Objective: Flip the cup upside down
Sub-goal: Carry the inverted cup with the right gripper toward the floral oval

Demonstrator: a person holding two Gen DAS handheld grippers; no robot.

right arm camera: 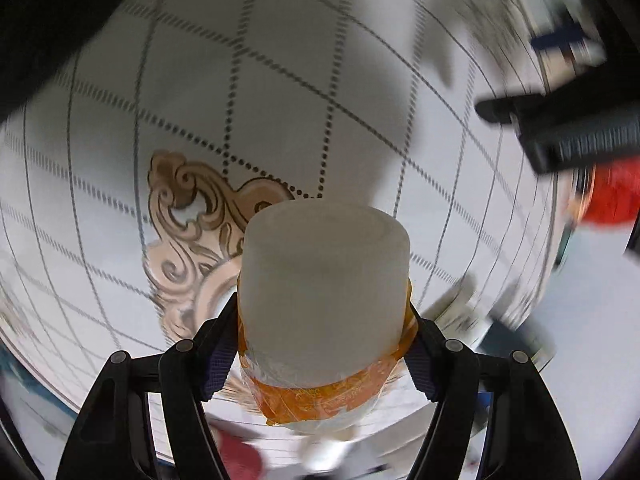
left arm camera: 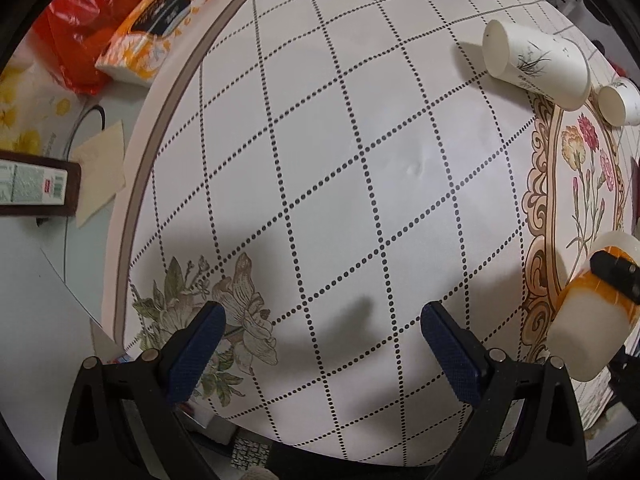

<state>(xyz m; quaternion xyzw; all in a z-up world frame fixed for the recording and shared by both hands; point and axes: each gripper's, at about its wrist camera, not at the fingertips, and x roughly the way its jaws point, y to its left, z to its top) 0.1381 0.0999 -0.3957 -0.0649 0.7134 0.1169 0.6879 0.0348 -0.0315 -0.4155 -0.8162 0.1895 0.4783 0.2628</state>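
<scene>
Right hand-held gripper (right arm camera: 322, 344) clamped on cup (right arm camera: 326, 280) at orange band, held above surface (right arm camera: 100, 160); cup's long axis runs away from camera, far end looks closed, contents not visible. Left hand-held gripper (left arm camera: 322, 344) wide apart, holding nothing. Left view alone shows two white paper cups (left arm camera: 536, 66) on their sides, tissue pack (left arm camera: 160, 26), and the held cup (left arm camera: 592, 316) at right edge.

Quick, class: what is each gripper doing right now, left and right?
Left gripper: open, holding nothing, above the table.
Right gripper: shut on the cup.
</scene>
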